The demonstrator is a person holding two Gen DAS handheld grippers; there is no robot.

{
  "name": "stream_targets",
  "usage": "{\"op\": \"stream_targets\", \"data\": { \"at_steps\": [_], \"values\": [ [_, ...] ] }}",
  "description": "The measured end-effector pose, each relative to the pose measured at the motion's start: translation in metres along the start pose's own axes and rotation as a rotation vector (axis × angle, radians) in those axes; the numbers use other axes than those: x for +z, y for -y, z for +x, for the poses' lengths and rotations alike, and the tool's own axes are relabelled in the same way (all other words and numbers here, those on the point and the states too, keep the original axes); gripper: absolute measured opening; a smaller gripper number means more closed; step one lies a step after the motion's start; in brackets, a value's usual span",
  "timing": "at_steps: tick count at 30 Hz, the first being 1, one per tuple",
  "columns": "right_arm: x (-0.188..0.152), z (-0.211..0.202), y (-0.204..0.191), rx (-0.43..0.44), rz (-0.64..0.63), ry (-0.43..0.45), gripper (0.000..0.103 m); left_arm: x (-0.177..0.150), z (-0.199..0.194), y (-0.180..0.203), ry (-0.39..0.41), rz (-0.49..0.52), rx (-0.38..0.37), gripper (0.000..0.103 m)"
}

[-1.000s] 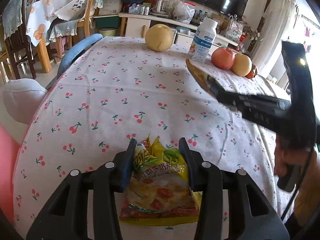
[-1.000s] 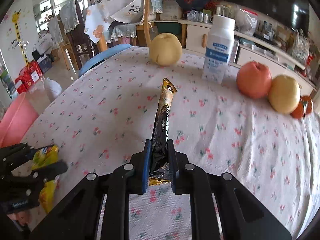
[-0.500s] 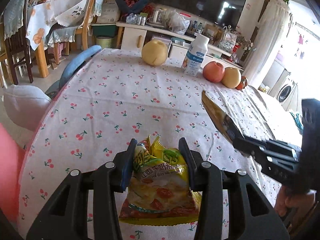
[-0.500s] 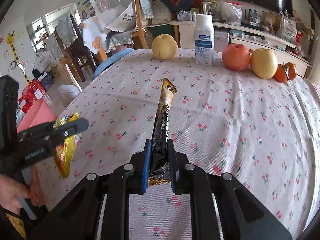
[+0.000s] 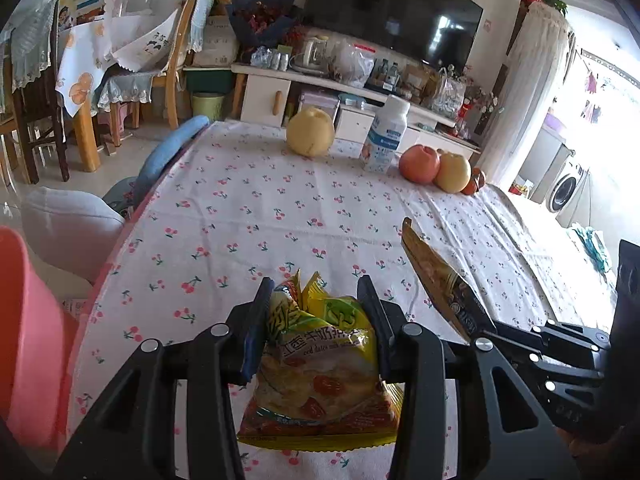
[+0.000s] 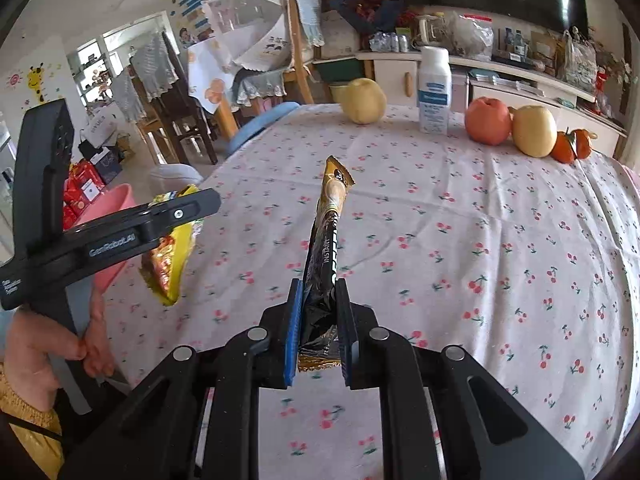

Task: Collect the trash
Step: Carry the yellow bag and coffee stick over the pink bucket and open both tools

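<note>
My left gripper is shut on a yellow snack bag and holds it above the near left part of the cherry-print table. It also shows in the right wrist view, hanging from the left gripper. My right gripper is shut on a long black and gold coffee stick wrapper, held up above the table. The wrapper also shows at the right in the left wrist view. A pink bin stands beside the table at the left.
At the table's far edge stand a yellow pear, a white bottle, a red apple, a yellow apple and small oranges. A blue chair back is at the left edge.
Both grippers have pulled back toward the near side and risen, each still holding its wrapper. The pink bin has come further into view at the left.
</note>
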State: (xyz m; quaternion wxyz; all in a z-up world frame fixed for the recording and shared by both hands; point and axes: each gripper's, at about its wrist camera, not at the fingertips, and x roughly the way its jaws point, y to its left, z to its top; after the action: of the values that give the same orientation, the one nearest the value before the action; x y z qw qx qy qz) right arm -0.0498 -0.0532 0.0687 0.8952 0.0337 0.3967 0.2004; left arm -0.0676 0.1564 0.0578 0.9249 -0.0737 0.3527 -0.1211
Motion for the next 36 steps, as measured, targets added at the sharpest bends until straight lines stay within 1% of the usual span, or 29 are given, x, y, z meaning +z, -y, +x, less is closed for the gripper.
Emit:
{"op": "stream_targets", "data": {
  "at_steps": [5,10,13,16,22,26,29,31,34,35,36],
  "values": [
    [0.004,-0.009,-0.021,0.026,-0.020,0.016,0.017,0.002,-0.016,-0.010,0.031,-0.016,0.006,0.044],
    [0.011,-0.014,-0.049,0.067,-0.064,0.027,0.017,0.005,-0.036,-0.032,0.079,-0.063,0.025,0.044],
    [0.015,-0.014,-0.071,0.108,-0.090,0.031,0.017,0.007,-0.049,-0.048,0.112,-0.095,0.054,0.044],
    [0.020,-0.012,-0.098,0.152,-0.127,0.031,0.017,0.008,-0.062,-0.069,0.144,-0.147,0.085,0.044],
    [0.034,0.001,-0.162,0.231,-0.223,0.019,0.017,0.005,-0.089,-0.126,0.195,-0.292,0.183,0.044],
    [0.043,0.018,-0.202,0.278,-0.276,-0.001,0.017,-0.001,-0.107,-0.168,0.225,-0.382,0.293,0.044],
    [0.048,0.031,-0.227,0.305,-0.298,-0.014,0.017,-0.009,-0.118,-0.201,0.238,-0.472,0.371,0.044],
    [0.051,0.042,-0.249,0.326,-0.320,-0.022,0.017,-0.013,-0.121,-0.214,0.240,-0.513,0.374,0.044],
    [0.056,0.058,-0.271,0.348,-0.339,-0.031,0.018,-0.017,-0.124,-0.229,0.241,-0.553,0.428,0.045],
    [0.056,0.065,-0.277,0.358,-0.347,-0.037,0.018,-0.018,-0.124,-0.234,0.245,-0.571,0.443,0.049],
    [0.057,0.070,-0.282,0.370,-0.352,-0.038,0.020,-0.021,-0.127,-0.238,0.249,-0.589,0.470,0.063]
  ]
}}
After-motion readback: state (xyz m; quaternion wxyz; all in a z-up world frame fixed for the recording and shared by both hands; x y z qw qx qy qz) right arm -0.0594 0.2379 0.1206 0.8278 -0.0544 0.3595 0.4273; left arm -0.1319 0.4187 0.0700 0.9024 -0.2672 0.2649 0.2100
